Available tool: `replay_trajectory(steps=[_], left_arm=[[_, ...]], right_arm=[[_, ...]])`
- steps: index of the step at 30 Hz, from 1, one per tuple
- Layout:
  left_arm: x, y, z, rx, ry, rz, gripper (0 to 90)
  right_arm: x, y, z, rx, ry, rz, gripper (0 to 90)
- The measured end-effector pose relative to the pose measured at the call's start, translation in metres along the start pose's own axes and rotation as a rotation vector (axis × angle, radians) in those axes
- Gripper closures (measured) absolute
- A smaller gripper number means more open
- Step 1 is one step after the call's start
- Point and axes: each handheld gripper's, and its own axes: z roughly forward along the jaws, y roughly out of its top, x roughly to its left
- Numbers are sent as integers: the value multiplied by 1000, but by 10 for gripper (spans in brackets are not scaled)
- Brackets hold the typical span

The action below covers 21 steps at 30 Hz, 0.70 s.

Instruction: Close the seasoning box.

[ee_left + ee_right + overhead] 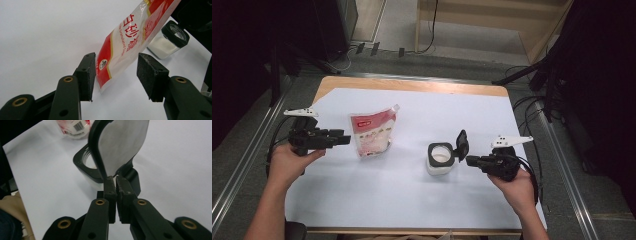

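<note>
We see the square glass jar of white powder with its black flip lid (441, 159) raised on the white tabletop (412, 200). Right of the jar, our right claw (115, 178) is pressed together at the lid's hinge. Left of the jar stands the red-and-white plastic sugar pouch (372, 132), its corner between our half-open left claw (116, 75), untouched.

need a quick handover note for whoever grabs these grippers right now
Left gripper: open, jaws on either side of the sugar pouch's bottom corner, not pressing it.
Right gripper: shut, tips at the base of the jar's flip lid; whether it pinches the lid cannot be told.
Jar stands mid-table with the lid up and white grains inside. Pouch stands to its left.
Done: jar open. Left, most likely: grip the pouch and pour into the jar, then close the lid.
</note>
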Motion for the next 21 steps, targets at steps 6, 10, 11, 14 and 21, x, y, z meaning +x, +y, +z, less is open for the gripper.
replay_trajectory(steps=[6, 10, 11, 14, 21], left_arm=[[0, 0, 2, 7, -11, 6, 503], [0, -1, 3, 8, -9, 17, 498], [0, -1, 3, 9, -5, 16, 497], [0, -1, 3, 6, -9, 3, 494], [1, -1, 2, -6, -11, 5, 492]], right_arm=[[0, 5, 7, -11, -16, 14, 898], [-3, 8, 13, -26, -39, 48, 898], [-4, 8, 14, -33, -43, 50, 897], [-4, 9, 16, -37, -52, 58, 897], [-1, 10, 17, -37, -71, 56, 898]])
